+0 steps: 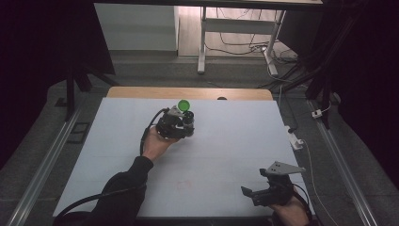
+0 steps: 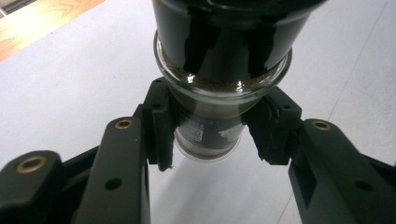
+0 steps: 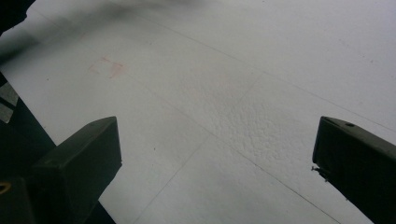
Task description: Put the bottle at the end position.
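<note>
My left gripper [image 1: 184, 121] is over the far middle of the white sheet, shut on a small glass jar [image 2: 208, 133]. The jar holds brown grainy contents and carries a wide black part above its rim. In the high view a round green cap [image 1: 184, 104] shows at the jar's far end. Both pads [image 2: 159, 128] press the jar's glass sides, and the jar is lifted off the sheet. My right gripper [image 1: 254, 181] rests by the table's front right edge, open, with bare sheet between its jaws [image 3: 215, 154].
The white sheet [image 1: 226, 141] covers the table, with a wooden strip [image 1: 188, 92] along the far edge. A faint red mark [image 1: 183, 183] lies near the front middle. A white power strip [image 1: 295, 139] sits off the right edge. Desk legs and cables stand beyond the table.
</note>
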Tool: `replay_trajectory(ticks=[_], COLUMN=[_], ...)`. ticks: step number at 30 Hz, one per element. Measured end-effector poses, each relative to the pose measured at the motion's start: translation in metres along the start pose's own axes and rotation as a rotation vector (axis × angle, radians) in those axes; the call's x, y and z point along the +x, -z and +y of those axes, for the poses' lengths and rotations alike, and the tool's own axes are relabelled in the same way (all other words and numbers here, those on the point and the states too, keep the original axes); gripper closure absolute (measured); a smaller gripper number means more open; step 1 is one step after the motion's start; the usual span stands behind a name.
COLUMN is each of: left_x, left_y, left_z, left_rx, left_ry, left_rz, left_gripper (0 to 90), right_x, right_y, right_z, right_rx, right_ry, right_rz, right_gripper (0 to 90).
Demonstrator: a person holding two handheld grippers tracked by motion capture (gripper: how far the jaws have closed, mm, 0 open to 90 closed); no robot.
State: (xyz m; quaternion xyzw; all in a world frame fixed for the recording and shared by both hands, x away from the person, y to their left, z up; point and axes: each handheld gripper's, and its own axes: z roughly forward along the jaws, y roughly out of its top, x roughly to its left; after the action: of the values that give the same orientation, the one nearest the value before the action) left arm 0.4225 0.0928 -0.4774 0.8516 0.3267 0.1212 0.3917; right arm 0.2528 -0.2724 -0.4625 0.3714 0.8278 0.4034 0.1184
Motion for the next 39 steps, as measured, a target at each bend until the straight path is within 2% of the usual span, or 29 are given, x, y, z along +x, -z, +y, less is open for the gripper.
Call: replay_trajectory(ticks=[6,11,18,24,28,31,39], left_x=[0.0,0.001,0.002,-0.001,0.0,-0.002,-0.001], left_y=[-0.01,-0.018,-0.026,-0.034,-0.033,-0.033,-0.034], left_z=[-0.003,-0.01,-0.016,-0.021,-0.024,-0.025,-0.027], left_rx=[0.015,0.008,0.025,0.041,0.025,0.026,0.014], left_ry=[-0.003,0.024,0.025,0.006,0.013,-0.016,-0.022], left_rz=[0.012,0.004,0.005,0.005,-0.001,0.01,0.004], left_gripper=[54.2,54.1,54.2,54.1,54.1,54.0,53.7], right_x=[-0.001,-0.001,-0.001,-0.001,-0.001,0.0,0.0], right_y=[0.0,0.001,0.0,0.0,0.0,-0.001,-0.001], right_z=[0.0,0.0,0.0,0.0,0.0,0.0,0.0], right_rx=[-0.002,-0.004,0.001,0.002,0.004,0.007,0.011], right_ry=[-0.004,-0.009,-0.004,-0.004,-0.003,0.002,0.005], right_rz=[0.001,0.007,0.011,0.012,0.012,0.011,0.012], right_gripper=[0.3,0.0,0.0,0.0,0.0,0.0,0.0])
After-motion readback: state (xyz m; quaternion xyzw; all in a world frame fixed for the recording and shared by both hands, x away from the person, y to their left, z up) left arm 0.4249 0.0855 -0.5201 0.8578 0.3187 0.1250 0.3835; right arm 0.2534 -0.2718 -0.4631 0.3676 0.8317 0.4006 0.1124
